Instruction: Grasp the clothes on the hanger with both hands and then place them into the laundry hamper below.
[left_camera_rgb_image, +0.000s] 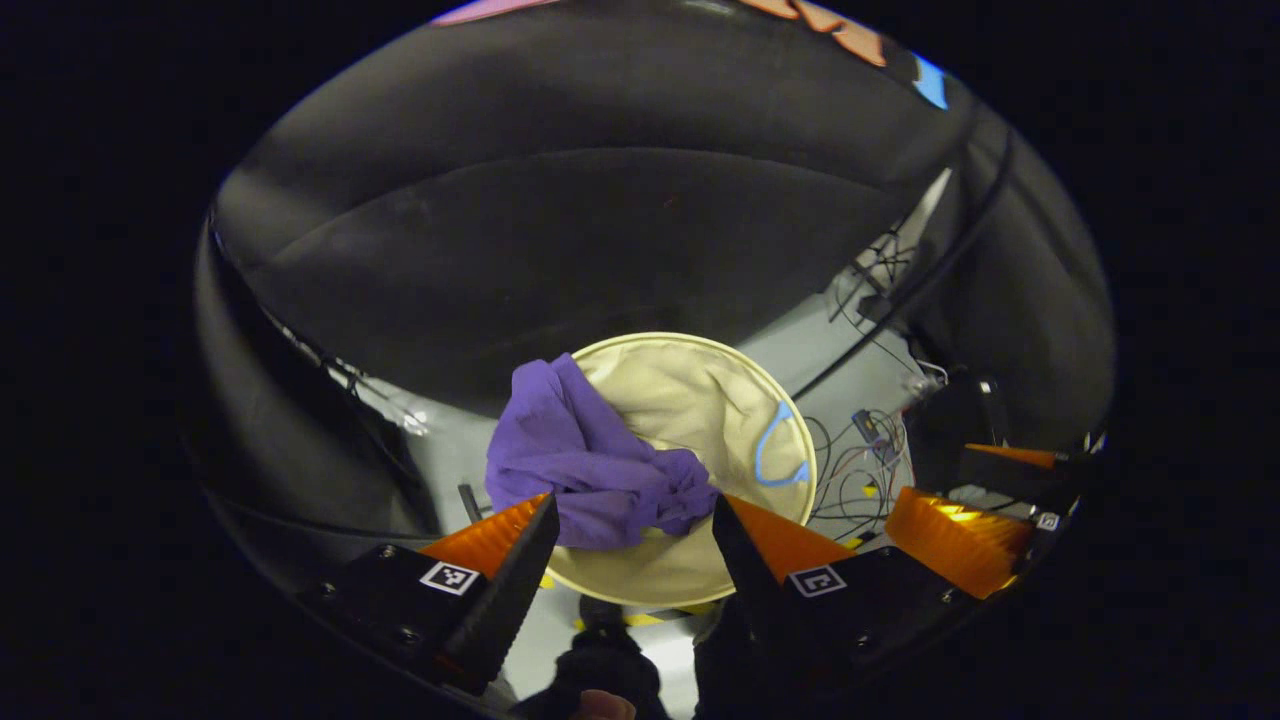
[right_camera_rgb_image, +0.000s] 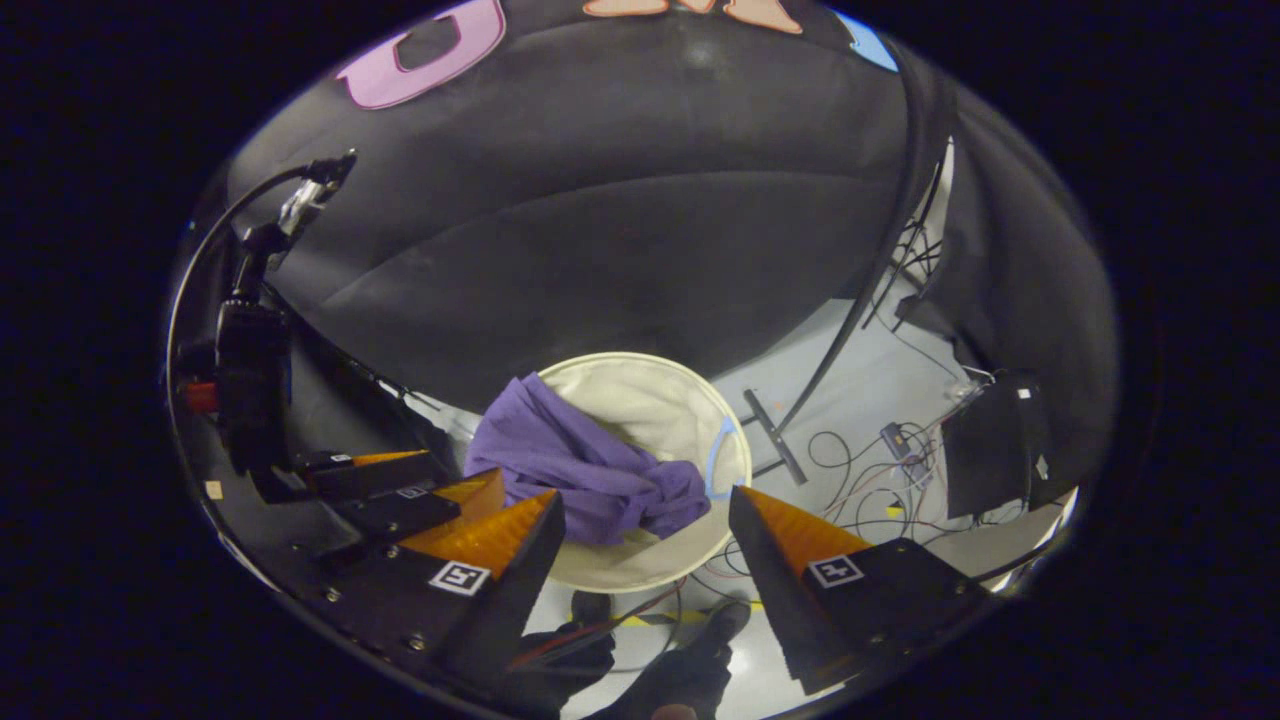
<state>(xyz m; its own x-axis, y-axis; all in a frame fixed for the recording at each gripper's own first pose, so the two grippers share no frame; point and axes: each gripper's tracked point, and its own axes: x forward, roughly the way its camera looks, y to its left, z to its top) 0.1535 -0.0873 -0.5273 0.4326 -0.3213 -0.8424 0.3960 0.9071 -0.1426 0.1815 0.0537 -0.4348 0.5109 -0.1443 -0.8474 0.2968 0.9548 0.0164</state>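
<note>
The purple clothes (left_camera_rgb_image: 590, 465) lie bunched up in the round cream laundry hamper (left_camera_rgb_image: 700, 400), with one part hanging over its rim. The hamper stands on the pale floor (right_camera_rgb_image: 860, 400), near some loose wires (right_camera_rgb_image: 900, 450). The left claw (left_camera_rgb_image: 635, 515) hangs above the hamper with its orange fingers wide apart and holds nothing. The right claw (right_camera_rgb_image: 645, 510) is just beside it, wide apart too, and holds nothing.
</note>
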